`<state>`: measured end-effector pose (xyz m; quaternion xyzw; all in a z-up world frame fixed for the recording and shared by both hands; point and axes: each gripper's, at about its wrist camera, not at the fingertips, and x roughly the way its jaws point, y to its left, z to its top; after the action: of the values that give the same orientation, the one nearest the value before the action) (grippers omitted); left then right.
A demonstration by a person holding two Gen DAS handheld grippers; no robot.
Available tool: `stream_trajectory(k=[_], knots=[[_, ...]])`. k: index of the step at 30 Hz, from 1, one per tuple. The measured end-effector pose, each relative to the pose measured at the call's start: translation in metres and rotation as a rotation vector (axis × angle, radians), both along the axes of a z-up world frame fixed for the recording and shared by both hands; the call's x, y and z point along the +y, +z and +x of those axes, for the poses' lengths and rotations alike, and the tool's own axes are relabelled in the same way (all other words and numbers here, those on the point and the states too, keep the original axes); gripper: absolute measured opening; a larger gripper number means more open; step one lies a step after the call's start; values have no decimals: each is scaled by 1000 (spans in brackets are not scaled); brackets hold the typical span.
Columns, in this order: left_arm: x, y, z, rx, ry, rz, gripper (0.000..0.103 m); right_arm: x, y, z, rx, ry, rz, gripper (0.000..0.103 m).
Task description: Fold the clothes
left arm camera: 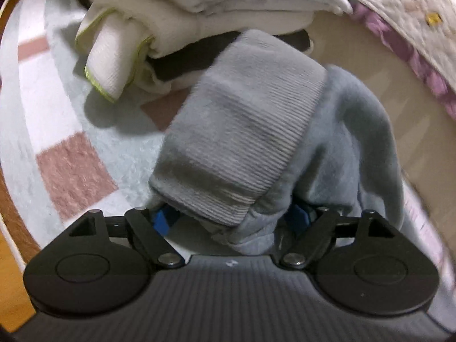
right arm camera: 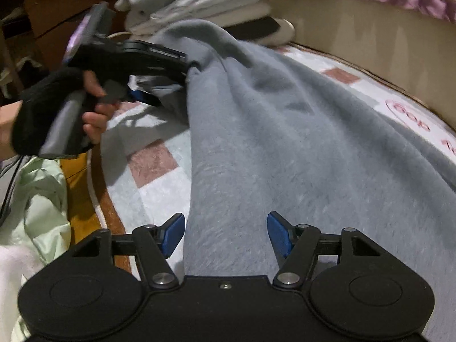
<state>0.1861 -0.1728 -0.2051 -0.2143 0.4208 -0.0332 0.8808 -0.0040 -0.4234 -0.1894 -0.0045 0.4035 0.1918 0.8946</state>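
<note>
The soft grey garment lies on the bed. Its ribbed cuff hides the left gripper, so its grip is unclear. The right gripper jaws gape wide, cloth between, not pinched.

Supporting surface is a bed-like platform covered by a fleecy pale blue-and-white blanket with pink squares, bordered on its far side by a beige panel. A grey fleece garment lies spread along it, its ribbed cuff raised off the cover. A pile of folded white and grey clothes sits at the far end, with a white cloth edged in yellow-green at its side.
</note>
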Motion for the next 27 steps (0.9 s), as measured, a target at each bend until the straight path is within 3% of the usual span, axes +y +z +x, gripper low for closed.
stream_trajectory(k=[1,2,3,6,7,8,9,11,12,13,15,17,18,21,24,27], knots=[[4,1,1,-7,7,-25,75,1,0,1,-7,17,3,71],[5,4,2,-23,-12,-20,58,2,-1,2,-13,33,4,75],[0,11,1,-59,-71,44,43,4,-5,2,-15,44,-6,77],[-15,38,-4,-169,-242,225,23,10,-14,1,-37,72,-65,78],[-15,50,-5,-190,-264,218,21,11,-16,-1,-53,78,-99,77],[-13,62,-6,-210,-284,207,19,11,-16,-2,-65,78,-122,69],[-12,75,-8,-239,-306,207,19,9,-14,-3,-73,67,-128,50],[-6,88,-8,-258,-332,197,19,-4,-8,-2,-66,20,-78,25],[-1,88,-7,-245,-334,185,22,-14,-2,-1,-59,-1,-16,21],[4,88,-6,-231,-337,173,28,-25,4,-1,-52,-22,45,20],[19,78,-3,-186,-298,159,61,-43,17,-3,-55,-53,147,19],[40,56,0,-118,-209,158,67,-59,22,-2,-52,-79,245,19],[47,49,-1,-86,-171,98,67,-62,18,0,-30,-81,262,19],[63,34,-7,-26,-86,-133,73,-58,8,2,4,-65,236,19],[72,23,-12,0,4,-259,73,-46,7,1,-13,-45,159,19],[68,16,-11,28,26,-303,76,-32,6,-1,-47,16,46,22]])
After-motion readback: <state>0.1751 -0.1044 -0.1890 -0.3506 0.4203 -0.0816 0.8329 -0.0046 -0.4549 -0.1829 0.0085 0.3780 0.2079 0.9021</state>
